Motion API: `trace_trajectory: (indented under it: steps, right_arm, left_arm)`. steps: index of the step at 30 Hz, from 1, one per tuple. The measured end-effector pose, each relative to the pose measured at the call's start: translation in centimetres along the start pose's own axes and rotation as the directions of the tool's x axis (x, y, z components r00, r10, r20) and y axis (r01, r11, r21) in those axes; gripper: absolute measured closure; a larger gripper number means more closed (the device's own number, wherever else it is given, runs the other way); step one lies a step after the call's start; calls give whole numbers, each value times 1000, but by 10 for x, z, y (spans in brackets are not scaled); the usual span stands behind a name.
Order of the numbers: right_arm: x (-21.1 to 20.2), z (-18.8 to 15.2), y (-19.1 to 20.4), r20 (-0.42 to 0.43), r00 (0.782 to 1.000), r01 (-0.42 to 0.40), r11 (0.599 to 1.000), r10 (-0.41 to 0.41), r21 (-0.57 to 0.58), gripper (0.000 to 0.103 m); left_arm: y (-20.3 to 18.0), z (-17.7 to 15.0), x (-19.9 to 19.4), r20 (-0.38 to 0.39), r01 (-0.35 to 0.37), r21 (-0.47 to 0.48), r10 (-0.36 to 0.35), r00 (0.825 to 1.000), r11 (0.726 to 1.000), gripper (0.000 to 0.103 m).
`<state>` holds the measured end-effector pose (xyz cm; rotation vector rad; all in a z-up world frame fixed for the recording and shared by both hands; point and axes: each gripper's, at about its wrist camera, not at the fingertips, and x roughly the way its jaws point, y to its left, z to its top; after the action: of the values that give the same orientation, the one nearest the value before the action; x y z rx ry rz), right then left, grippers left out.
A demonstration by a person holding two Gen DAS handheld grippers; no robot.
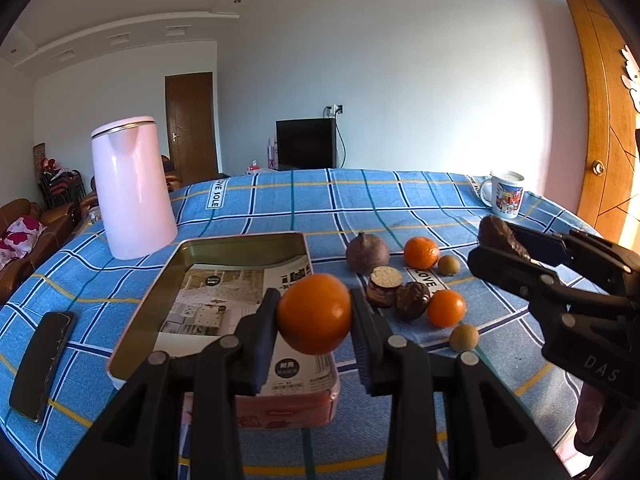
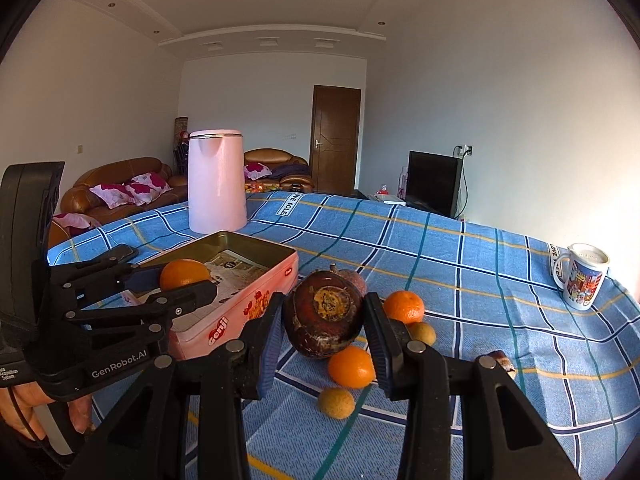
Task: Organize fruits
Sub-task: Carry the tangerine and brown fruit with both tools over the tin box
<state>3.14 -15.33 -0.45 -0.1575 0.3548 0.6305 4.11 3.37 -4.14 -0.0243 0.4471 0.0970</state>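
Both claws loaded with fruit above the blue checked tablecloth.

Left wrist view: left gripper clamped tight on an orange, held over the near right corner of the open pink tin. At 2 o'clock from the orange, loose fruit on the cloth: a purplish round fruit, two small oranges, two small brownish-green fruits and two dark brown ones. At 3 o'clock, right gripper pinching a dark brown fruit. Pink kettle at 10 o'clock, phone at 9, mug at 1.

Right wrist view: right gripper closed on the dark brown fruit, raised above the loose pile. Left gripper at 9 o'clock, gripping the orange over the tin. Kettle at 11 o'clock, mug at 3.
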Motion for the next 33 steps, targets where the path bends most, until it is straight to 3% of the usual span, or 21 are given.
trace_trajectory:
  steps: [21,33]
  right_arm:
    - [66,25,68,-55,994,-98,981,89,-171,62]
    - [103,29,82,-106,987,-142,974,124,-176,62]
  left_arm:
    - [79,4,18,-47,-124,-97,120,992,987,67]
    - [98,3,36,-107,-113,-133,100,989,985,67]
